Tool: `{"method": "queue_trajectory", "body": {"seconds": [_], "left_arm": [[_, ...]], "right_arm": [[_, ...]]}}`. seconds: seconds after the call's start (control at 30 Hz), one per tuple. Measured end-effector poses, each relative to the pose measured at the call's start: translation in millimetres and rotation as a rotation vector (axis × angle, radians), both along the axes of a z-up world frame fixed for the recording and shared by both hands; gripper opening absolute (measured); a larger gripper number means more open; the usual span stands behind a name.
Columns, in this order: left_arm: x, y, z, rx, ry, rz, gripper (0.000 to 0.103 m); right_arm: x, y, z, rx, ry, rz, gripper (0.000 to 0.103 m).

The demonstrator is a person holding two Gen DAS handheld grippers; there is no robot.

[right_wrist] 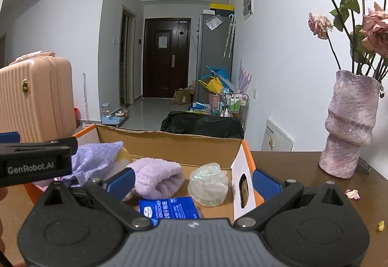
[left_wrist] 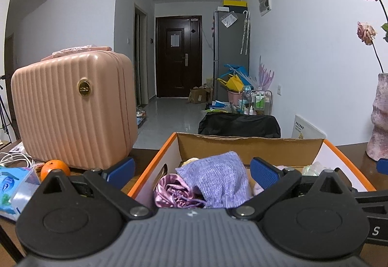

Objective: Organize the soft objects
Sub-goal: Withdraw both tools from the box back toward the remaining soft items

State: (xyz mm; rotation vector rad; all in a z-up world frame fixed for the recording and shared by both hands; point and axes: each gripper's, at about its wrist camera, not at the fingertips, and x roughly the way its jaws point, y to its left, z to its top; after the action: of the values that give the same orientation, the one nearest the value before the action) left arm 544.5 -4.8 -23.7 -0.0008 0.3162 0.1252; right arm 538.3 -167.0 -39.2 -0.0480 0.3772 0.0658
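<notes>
An orange-edged cardboard box sits on the dark table and holds soft things. In the left wrist view a purple knitted cloth and a shiny pink satin pouch lie in it. My left gripper is open and empty, its fingers straddling the box's left wall. In the right wrist view the box holds a lilac fluffy towel roll, a clear mesh puff, a blue packet and the purple cloth. My right gripper is open and empty over the box's right end.
A pink ribbed suitcase stands left of the box, with an orange, a tissue pack and white cables beside it. A pink vase of dried roses stands at the right. Petals lie on the table.
</notes>
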Motion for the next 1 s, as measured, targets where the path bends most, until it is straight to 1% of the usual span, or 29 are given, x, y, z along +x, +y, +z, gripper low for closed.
{"method": "queue_trajectory", "body": {"seconds": [0.37, 1.0], "left_arm": [[-29, 4, 0, 0.001, 0.002, 0.005, 0.103], [-97, 10, -4, 0.010, 0.015, 0.018, 0.103]], "right_arm": [[-27, -5, 1, 0.006, -0.009, 0.005, 0.103], [-103, -14, -4, 0.019, -0.011, 0.014, 0.103]]}}
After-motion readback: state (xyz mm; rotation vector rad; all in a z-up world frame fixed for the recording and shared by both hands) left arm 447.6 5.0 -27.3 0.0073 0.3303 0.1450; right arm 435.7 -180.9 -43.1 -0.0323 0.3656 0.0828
